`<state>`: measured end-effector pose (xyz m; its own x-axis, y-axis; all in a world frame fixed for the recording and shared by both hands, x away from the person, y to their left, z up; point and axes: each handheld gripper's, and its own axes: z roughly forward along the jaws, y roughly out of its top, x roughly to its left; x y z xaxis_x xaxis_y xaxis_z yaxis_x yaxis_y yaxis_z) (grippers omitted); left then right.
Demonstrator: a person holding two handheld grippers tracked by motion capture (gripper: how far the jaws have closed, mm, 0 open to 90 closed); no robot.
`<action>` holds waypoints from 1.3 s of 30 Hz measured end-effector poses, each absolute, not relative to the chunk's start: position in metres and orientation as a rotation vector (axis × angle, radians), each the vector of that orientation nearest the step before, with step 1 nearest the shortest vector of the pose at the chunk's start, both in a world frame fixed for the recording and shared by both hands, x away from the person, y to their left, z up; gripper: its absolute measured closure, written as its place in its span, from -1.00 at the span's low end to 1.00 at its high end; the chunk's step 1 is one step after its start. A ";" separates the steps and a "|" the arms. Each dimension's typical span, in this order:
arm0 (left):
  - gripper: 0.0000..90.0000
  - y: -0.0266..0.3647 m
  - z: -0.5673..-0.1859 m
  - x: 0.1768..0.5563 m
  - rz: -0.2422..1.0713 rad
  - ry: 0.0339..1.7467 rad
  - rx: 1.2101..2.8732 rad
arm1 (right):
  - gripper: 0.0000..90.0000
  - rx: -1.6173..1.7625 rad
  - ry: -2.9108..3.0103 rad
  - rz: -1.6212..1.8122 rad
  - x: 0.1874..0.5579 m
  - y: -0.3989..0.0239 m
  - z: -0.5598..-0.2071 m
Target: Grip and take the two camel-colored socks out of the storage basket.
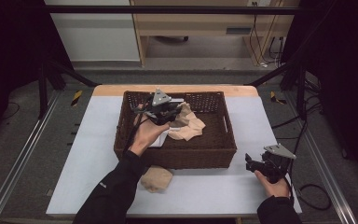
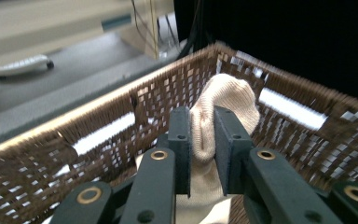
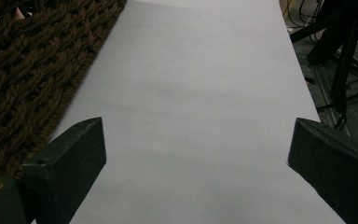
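1. Black fingers [image 2: 182,140] of the left gripper [image 1: 161,112] are clamped on a beige knitted sock [image 2: 219,116], which bulges up between the two pads as seen in the left gripper view.
2. Held sock and left gripper hang inside the brown wicker basket [image 1: 214,154], near its back wall, with the woven rim [image 2: 121,93] running behind them.
3. More beige fabric [image 1: 189,126] lies crumpled on the basket floor just right of the left gripper in the high view; it appears to join the held piece, though the link cannot be told for sure.
4. Another balled sock [image 1: 157,178] sits on the pale table cover [image 1: 98,140], just in front of the basket and beside the person's left sleeve [image 1: 112,191].
5. Over on the right, the right gripper [image 1: 256,164] rests low near the basket's front right corner, its jaws spread wide with nothing between them but bare table cover [image 3: 191,116].
6. Basket weave [image 3: 28,70] fills the left edge of the right gripper view.
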<state>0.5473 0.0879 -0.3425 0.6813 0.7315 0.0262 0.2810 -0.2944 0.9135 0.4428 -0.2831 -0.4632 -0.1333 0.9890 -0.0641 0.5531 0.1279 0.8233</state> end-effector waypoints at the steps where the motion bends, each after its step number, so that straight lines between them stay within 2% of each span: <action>1: 0.72 0.090 -0.339 0.544 0.555 0.789 1.857 | -0.90 1.493 1.766 0.870 0.443 -0.283 -0.463; 15: 0.72 0.123 -0.302 0.488 0.617 0.711 1.687 | -0.90 1.491 1.756 0.871 0.442 -0.284 -0.462; 24: 0.72 0.145 -0.283 0.454 0.603 0.671 1.623 | -0.90 1.496 1.749 0.873 0.440 -0.287 -0.461; 39: 0.72 0.160 -0.296 0.402 0.558 0.631 1.639 | -0.90 1.495 1.753 0.875 0.439 -0.287 -0.461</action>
